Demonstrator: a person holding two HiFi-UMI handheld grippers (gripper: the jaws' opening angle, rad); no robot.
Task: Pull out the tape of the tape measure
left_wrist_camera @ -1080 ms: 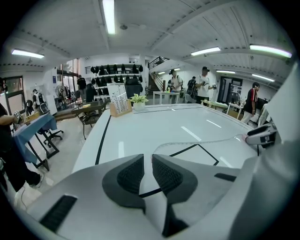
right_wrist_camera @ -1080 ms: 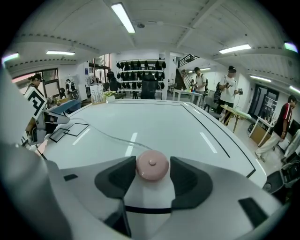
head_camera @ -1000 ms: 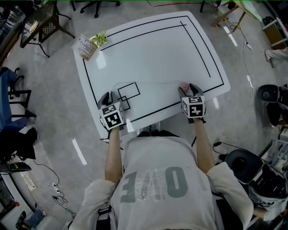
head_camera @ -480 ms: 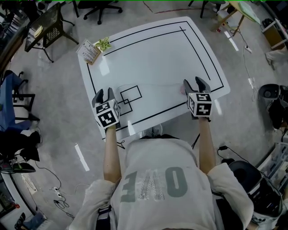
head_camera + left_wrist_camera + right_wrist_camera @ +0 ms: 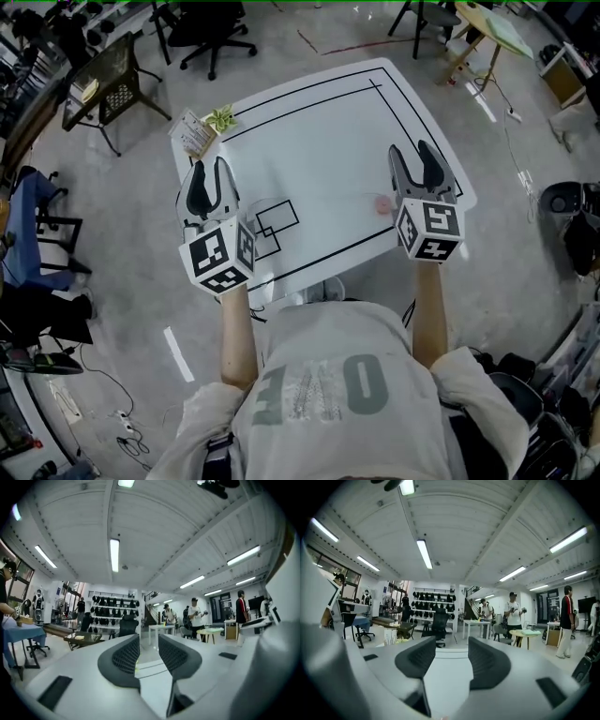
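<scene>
- The left gripper [image 5: 208, 169] is held over the table's [image 5: 319, 112] left edge; its jaws have just been opened slightly and are empty.
- The right gripper [image 5: 414, 152] is held over the table's right edge, with its jaws wide apart and empty.
- The tape measure [image 5: 382, 203] is seen on the table near its right edge.

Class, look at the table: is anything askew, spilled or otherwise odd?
Nothing spilled or damaged. The pink tape measure lies alone on the table; the left tool, jaws just opened, and the right tool hover open and empty.

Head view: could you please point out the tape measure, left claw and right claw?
tape measure [image 5: 382, 203]: head view, middle of pink case.
left claw [image 5: 208, 171]: head view, midway between its fingertips; jaws just opened, empty.
right claw [image 5: 413, 156]: head view, midway between its fingertips.
</scene>
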